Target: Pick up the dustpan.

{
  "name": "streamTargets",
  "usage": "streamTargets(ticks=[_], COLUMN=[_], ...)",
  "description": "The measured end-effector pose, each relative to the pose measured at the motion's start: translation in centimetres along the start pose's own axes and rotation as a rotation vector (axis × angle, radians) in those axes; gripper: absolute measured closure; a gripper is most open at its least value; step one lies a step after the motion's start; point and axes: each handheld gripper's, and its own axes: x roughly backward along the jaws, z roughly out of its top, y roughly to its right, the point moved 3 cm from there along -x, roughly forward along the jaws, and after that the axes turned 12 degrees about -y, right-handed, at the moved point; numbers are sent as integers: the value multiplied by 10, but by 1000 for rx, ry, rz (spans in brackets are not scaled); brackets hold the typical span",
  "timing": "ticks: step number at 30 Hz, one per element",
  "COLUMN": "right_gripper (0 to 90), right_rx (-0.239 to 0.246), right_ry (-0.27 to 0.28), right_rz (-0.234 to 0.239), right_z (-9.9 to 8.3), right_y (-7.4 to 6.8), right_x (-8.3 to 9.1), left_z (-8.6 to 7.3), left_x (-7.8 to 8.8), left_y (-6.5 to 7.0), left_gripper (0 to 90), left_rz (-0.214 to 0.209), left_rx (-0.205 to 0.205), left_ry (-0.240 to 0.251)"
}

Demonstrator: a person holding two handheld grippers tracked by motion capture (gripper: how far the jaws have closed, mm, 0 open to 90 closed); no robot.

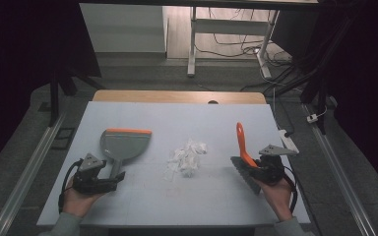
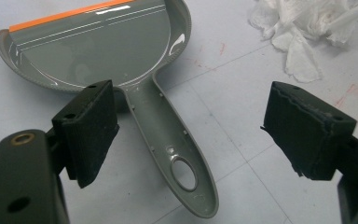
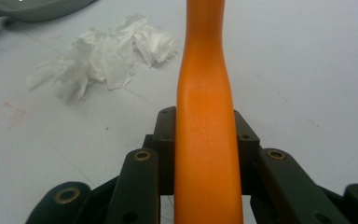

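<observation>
A grey dustpan (image 1: pixel 124 143) with an orange lip lies flat on the white table (image 1: pixel 142 191), left of centre, its handle (image 2: pixel 175 144) pointing toward me. My left gripper (image 1: pixel 101 178) sits at the handle's end, open, with the handle between its pads (image 2: pixel 91 130) but untouched. A heap of torn white paper scraps (image 1: pixel 187 157) lies mid-table, and it is also up left as paper scraps (image 3: pixel 105 51) in the right gripper view. My right gripper (image 1: pixel 262 167) is shut on the orange handle (image 3: pixel 207 135) of a hand brush (image 1: pixel 242 147), whose dark bristles rest near the table.
A white power strip (image 1: pixel 288 140) lies at the table's right edge. Beyond the far edge stand desk legs and loose cables on the floor. Metal rails run along both sides of the table. Faint red marks show on the table surface near the paper.
</observation>
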Motion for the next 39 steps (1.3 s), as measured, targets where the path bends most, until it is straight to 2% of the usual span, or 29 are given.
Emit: streamTargets(ticks=[26, 39], right_gripper=[704, 704], right_rx=[9, 6], right_ry=[12, 7], right_rz=[-16, -18], right_z=[0, -1], right_y=[0, -1], right_x=[2, 0], left_z=[2, 19], left_x=[2, 14], left_y=[-3, -1], left_gripper=[187, 187], left_rz=[-4, 30], left_rx=[14, 9], left_ry=[7, -4])
